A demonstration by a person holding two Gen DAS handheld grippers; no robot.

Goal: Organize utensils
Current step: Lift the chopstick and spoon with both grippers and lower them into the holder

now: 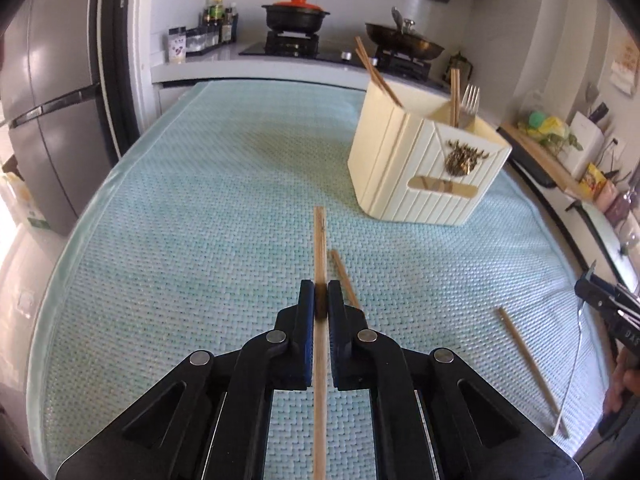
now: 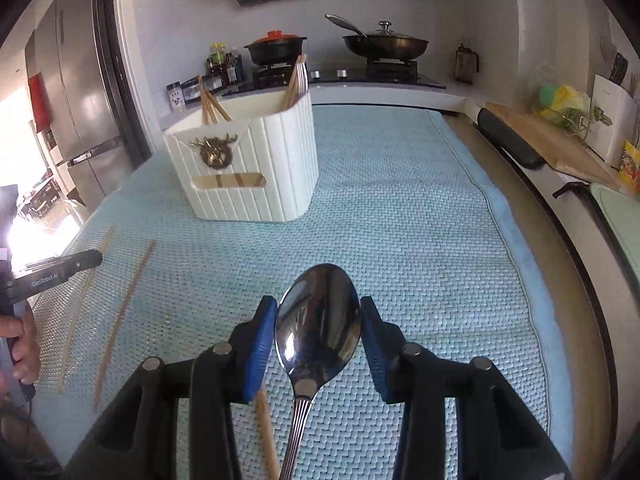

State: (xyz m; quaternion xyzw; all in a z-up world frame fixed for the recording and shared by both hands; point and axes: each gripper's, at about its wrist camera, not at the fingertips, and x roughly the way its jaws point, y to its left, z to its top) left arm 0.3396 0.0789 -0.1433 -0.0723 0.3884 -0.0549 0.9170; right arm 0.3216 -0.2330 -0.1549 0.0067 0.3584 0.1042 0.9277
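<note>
While the left wrist view is taken, a chopstick (image 1: 320, 248) is clamped by the closed left tool (image 1: 321, 300) — the holder (image 1: 420, 168) stands beyond on the worktop (image 1: 200, 220). In the right wrist view, a spoon (image 2: 318, 320) is gripped at its bowl by the half-open right tool (image 2: 319, 328).

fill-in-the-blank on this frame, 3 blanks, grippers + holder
The left gripper is shut on a ____.
The right gripper grips a spoon by its ____.
In the white holder, a ____ stands with the chopsticks in one compartment.

Answers: chopstick; bowl; fork
</note>
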